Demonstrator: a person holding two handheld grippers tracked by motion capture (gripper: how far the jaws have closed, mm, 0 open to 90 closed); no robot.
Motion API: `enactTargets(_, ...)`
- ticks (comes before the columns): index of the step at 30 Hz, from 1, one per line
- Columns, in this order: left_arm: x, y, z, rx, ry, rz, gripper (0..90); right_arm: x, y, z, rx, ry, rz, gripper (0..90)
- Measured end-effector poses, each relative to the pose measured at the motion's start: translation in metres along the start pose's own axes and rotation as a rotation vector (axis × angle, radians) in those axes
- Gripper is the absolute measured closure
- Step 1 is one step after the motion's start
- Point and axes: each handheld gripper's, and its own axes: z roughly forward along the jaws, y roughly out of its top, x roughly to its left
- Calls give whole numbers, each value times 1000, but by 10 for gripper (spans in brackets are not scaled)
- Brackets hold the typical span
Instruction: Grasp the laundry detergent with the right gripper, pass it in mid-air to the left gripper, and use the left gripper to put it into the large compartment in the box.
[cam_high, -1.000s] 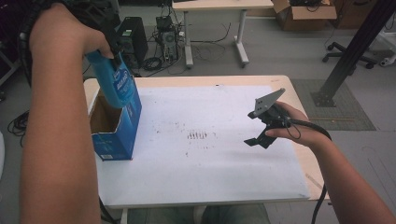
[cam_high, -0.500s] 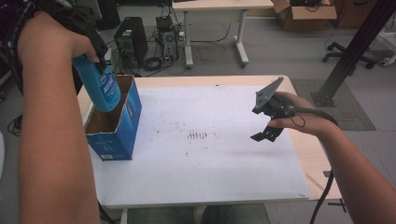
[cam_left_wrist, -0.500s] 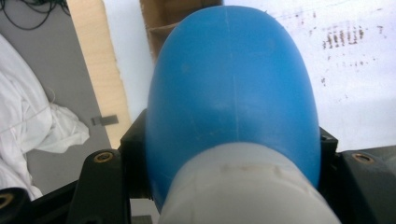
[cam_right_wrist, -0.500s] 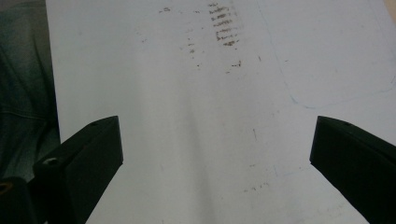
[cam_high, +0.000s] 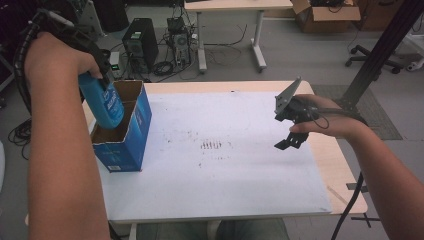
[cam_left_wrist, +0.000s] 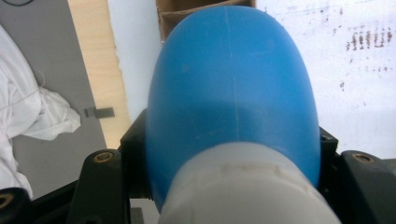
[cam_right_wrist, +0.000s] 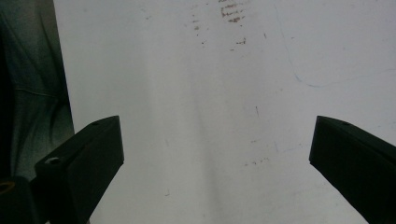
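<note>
Blue bottle (cam_high: 106, 102) | clamped between left gripper (cam_high: 102, 75) fingers | over box (cam_high: 131, 131)

Workroom, grey floor, even light.
Light wooden table (cam_high: 340, 165) topped with a scuffed white board (cam_high: 225, 170). Beyond it: second desk (cam_high: 230, 7) on white legs, computer tower (cam_high: 140, 45), tangled cables (cam_high: 170, 65), cardboard box (cam_high: 325, 10), office-chair base (cam_high: 367, 50), slanted black post (cam_high: 380, 55). White cloth (cam_left_wrist: 32, 116) lies on the floor.
</note>
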Motion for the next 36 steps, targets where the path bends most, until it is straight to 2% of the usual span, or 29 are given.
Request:
enactTargets(7, 5, 2, 16, 14, 0, -13, 386, 1, 0, 0, 10, 2, 4, 31)
enactTargets(15, 4, 4, 36, 29, -7, -3, 386, 2, 0, 4, 18, 9, 6, 32)
enactTargets(36, 4, 3, 96, 71, -27, -6, 386, 3, 0, 8, 17, 14, 0, 32)
